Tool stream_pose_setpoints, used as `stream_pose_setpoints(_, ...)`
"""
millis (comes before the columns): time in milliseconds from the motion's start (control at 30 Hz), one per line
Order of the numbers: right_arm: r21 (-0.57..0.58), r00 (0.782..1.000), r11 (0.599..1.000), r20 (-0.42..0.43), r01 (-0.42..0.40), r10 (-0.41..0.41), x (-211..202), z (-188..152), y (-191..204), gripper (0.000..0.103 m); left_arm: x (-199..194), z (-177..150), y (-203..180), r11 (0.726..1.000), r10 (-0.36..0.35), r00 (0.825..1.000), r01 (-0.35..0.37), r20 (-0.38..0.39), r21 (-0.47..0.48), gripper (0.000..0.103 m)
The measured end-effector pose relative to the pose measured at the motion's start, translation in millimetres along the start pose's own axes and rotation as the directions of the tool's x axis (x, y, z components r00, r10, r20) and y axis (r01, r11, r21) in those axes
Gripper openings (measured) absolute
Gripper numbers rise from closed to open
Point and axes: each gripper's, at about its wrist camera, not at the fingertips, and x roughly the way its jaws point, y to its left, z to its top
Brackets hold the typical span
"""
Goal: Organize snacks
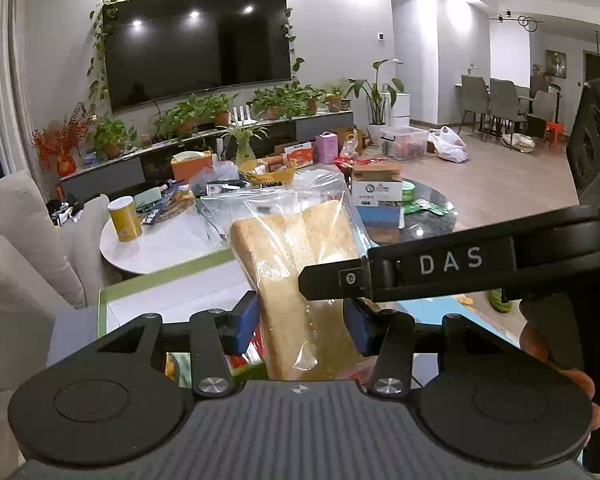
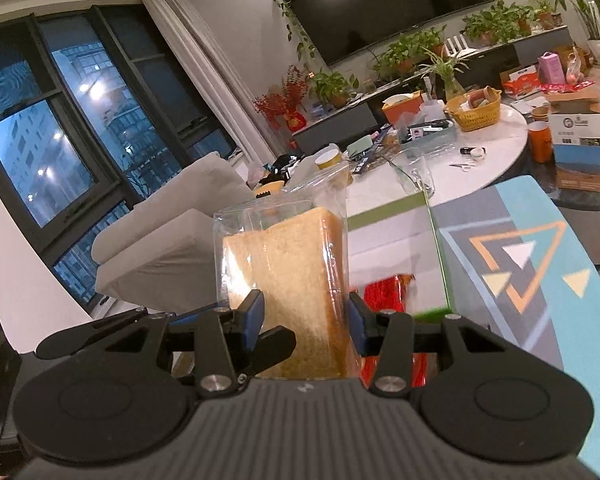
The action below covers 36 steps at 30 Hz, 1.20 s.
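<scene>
A clear plastic bag of sliced bread stands upright in the air between both grippers. My left gripper is shut on its lower part, blue pads against both sides. My right gripper is also shut on the bread bag; its black finger crosses in from the right in the left wrist view. Below the bag lies an open green-edged white box holding a red snack packet.
A round white table behind carries a yellow can, a yellow basket, cardboard boxes and several loose items. A white sofa stands at left. A patterned teal mat lies right of the box.
</scene>
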Motion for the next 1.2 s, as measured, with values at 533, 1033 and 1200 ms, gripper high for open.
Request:
stream_pose_setpoints(533,0.080,0.997,0.997,-0.074,-0.014,0.020,67,30,-51,0.048,88,10,20,0.999,0.029,0.997,-0.031,-0.067,-0.025,0.044)
stream_pose_setpoints(1033,0.137,0.991,0.991,-0.133,0.013,0.005,90,26,-78,0.048,130,4,23,0.999,0.024,0.988,-0.031,-0.154,-0.039,0.044)
stream_pose_setpoints(1200,0.135,0.990,0.990,-0.142,0.034,-0.015,96,24,-81,0.048,139,0,22,0.999,0.026,0.984,-0.034,-0.176,-0.042,0.045)
